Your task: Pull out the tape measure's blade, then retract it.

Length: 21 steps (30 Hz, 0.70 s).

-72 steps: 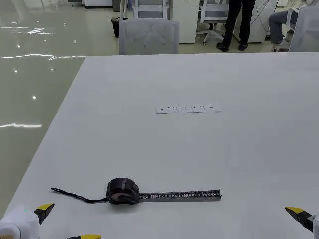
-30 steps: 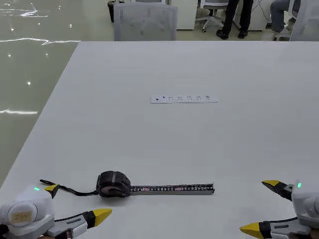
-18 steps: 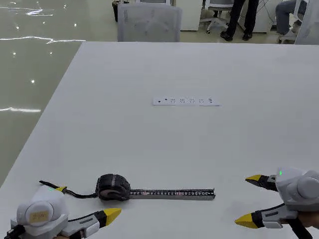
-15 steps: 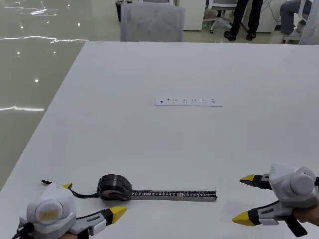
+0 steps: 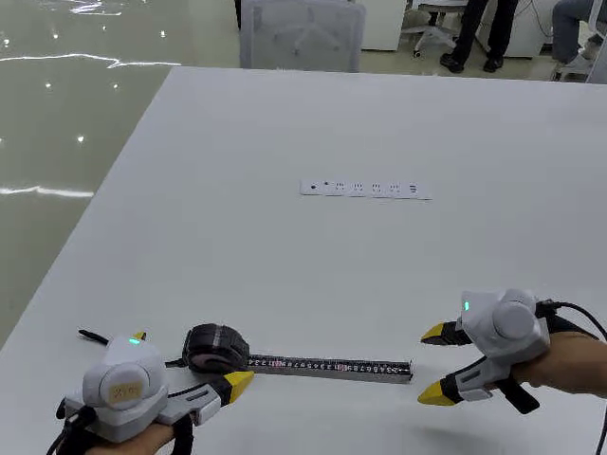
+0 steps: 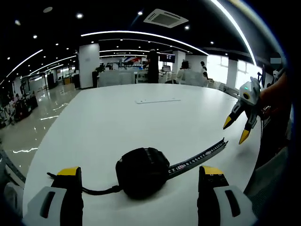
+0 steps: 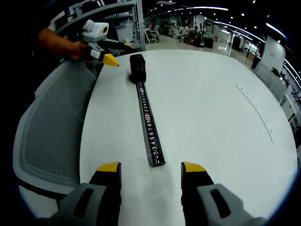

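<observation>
Steadiness comes first: your left gripper has its jaws open on both sides of the tape measure, which lies near the front edge of the worktop. Close on the case body, not on the strap. The blade stretches rightwards; your right gripper, jaws open, should take its end squarely.

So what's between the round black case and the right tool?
The pulled-out blade runs from the case toward the right tool, seen in the right gripper view.
</observation>
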Each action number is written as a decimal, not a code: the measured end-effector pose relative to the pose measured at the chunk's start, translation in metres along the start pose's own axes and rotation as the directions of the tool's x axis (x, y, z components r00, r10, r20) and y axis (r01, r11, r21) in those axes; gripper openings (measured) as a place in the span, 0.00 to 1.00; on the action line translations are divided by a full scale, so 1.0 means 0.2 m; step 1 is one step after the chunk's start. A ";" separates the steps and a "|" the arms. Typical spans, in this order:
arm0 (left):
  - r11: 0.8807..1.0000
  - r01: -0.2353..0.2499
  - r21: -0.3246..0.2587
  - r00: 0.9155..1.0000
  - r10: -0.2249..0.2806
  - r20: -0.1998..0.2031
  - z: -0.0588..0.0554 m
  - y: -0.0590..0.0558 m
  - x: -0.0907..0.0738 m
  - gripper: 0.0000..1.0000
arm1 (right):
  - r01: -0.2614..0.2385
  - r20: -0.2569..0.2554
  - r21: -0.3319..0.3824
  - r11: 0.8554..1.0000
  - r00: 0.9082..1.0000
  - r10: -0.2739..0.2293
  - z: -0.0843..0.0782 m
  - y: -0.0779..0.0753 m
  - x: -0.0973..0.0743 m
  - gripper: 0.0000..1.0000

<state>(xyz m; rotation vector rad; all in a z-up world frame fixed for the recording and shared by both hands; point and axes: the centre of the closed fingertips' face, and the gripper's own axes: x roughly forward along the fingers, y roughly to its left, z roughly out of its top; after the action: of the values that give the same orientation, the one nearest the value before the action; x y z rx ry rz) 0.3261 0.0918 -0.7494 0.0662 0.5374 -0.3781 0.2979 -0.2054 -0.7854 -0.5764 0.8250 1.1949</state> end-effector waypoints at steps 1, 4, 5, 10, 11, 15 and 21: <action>1.000 -0.020 0.012 1.000 0.020 0.010 -0.01 0.01 0.01 1.00 | -0.010 -0.015 -0.011 1.000 1.000 0.010 0.00 0.00 0.01 0.51; 0.998 -0.052 -0.042 0.998 0.053 0.030 -0.04 0.03 0.05 1.00 | -0.047 -0.028 -0.032 0.998 0.999 0.046 -0.01 -0.01 0.08 0.44; 0.996 -0.059 -0.068 0.997 0.062 0.040 -0.04 0.04 0.06 1.00 | -0.052 -0.023 -0.037 0.998 0.998 0.052 -0.02 -0.02 0.10 0.40; 0.993 -0.055 -0.102 0.997 0.060 0.050 -0.03 0.03 0.06 1.00 | -0.028 -0.001 -0.075 0.997 1.000 0.028 -0.02 -0.04 0.12 0.32; 0.993 -0.056 -0.101 0.997 0.061 0.047 -0.04 0.03 0.06 1.00 | -0.026 0.007 -0.063 0.998 1.000 0.026 -0.02 -0.04 0.12 0.32; 0.995 -0.058 -0.087 0.998 0.060 0.011 -0.09 0.01 0.07 1.00 | -0.031 0.047 -0.024 0.999 0.998 0.033 -0.07 -0.03 0.19 0.27; 0.994 -0.056 -0.095 0.998 0.060 0.033 -0.06 -0.01 0.10 1.00 | -0.025 0.071 -0.020 0.999 0.997 0.026 -0.05 -0.05 0.19 0.18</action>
<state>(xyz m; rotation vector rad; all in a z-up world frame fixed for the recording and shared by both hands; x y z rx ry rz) 0.3359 0.0859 -0.7705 -0.0163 0.5159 -0.2964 0.3113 -0.1945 -0.8228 -0.5376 0.7635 1.2409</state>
